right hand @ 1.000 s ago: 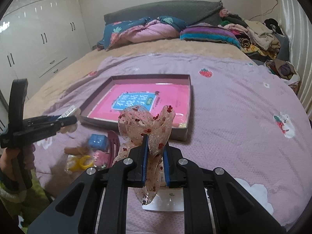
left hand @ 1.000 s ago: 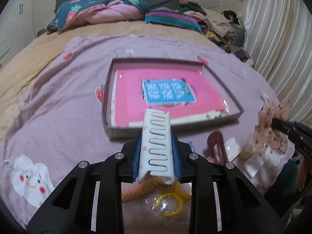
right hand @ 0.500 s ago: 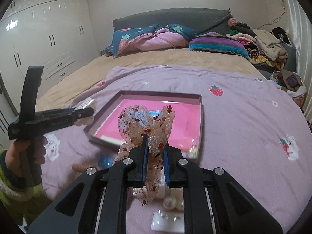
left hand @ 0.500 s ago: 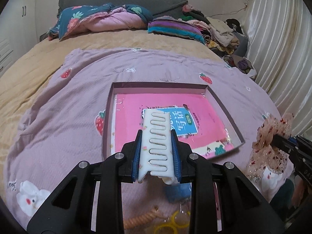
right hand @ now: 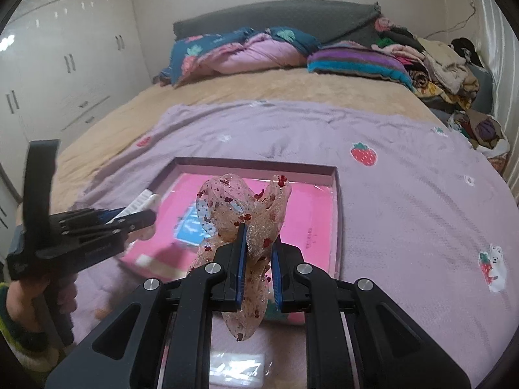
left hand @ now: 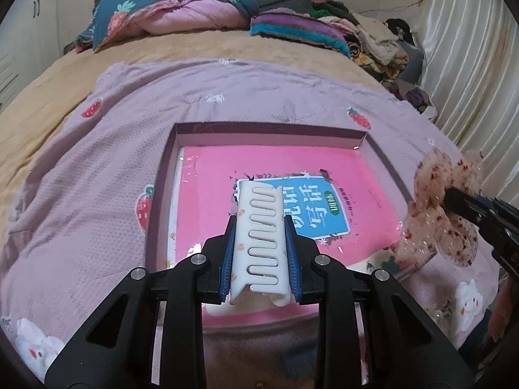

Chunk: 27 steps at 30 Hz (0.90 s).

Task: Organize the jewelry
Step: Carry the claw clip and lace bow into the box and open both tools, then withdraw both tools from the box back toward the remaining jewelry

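Landmark: shallow box (left hand: 162,191) with dark raised walls, lying on the lilac blanket (left hand: 97,178) that covers the bed (right hand: 227,90). Inside the box lies a pink book (left hand: 211,175) with a blue label, wrapped in glossy film. Left of the box, seen from the right wrist camera: a hand (right hand: 19,304) in a striped cuff grips the handle of the left claw (left hand: 259,243). Left claw is clamped on a white hair clip (left hand: 261,236) with interlocking teeth, both blue pads pressed against its sides; the clip points forward and hangs over the near-left part of the box, above the book's label. Right of that, the right claw (right hand: 258,249) is pinched together on a sheer peach bow (right hand: 246,207) with red specks and glitter; its loops stand above the pads, one tail droops below. From the left wrist camera the bow sits over the right wall of the box, near its front right corner. Beyond the box, at the head of the bed: a bundled quilt (right hand: 240,52), then a striped pillow (right hand: 353,61), then a heap of clothes (right hand: 438,61) at far right.
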Each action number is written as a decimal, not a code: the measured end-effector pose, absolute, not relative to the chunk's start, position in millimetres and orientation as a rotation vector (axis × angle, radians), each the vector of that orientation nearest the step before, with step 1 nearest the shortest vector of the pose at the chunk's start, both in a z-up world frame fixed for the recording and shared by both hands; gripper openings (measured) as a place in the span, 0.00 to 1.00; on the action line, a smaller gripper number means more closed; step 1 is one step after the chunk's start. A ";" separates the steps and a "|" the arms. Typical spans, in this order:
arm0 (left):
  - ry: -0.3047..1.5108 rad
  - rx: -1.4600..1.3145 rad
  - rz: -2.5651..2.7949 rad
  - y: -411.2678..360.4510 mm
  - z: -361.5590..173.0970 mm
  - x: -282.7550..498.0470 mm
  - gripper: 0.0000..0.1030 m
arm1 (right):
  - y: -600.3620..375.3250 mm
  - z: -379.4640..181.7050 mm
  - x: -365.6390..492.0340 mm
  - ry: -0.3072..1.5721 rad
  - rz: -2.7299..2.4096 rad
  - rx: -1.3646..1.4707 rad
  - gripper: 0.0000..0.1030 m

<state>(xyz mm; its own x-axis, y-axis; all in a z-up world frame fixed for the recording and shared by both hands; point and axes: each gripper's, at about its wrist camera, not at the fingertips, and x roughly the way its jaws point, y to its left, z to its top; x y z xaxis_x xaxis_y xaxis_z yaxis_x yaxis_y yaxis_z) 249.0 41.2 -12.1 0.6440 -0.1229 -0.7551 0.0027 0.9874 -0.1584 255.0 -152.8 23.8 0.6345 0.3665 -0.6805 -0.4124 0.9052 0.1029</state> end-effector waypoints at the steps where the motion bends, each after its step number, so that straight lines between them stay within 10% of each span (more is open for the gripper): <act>1: 0.877 -0.154 -0.069 41.9 -15.1 251.6 0.19 | -151.4 19.8 260.6 0.773 0.438 -0.062 0.12; 15: 0.919 -0.126 -0.066 41.5 -38.8 256.1 0.19 | -158.7 -30.1 285.6 0.901 0.369 -0.019 0.17; 27: 0.897 -0.125 -0.044 46.9 -25.7 241.1 0.47 | -178.7 -1.2 242.8 0.770 0.322 -0.020 0.75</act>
<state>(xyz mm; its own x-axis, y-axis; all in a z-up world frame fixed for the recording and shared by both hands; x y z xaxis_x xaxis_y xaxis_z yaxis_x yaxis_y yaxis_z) 241.1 46.9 -25.7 0.6234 -0.0903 -0.7767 -0.0146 0.9918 -0.1271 242.8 -178.7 -1.2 0.6714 0.2788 -0.6866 -0.2930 0.9509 0.0996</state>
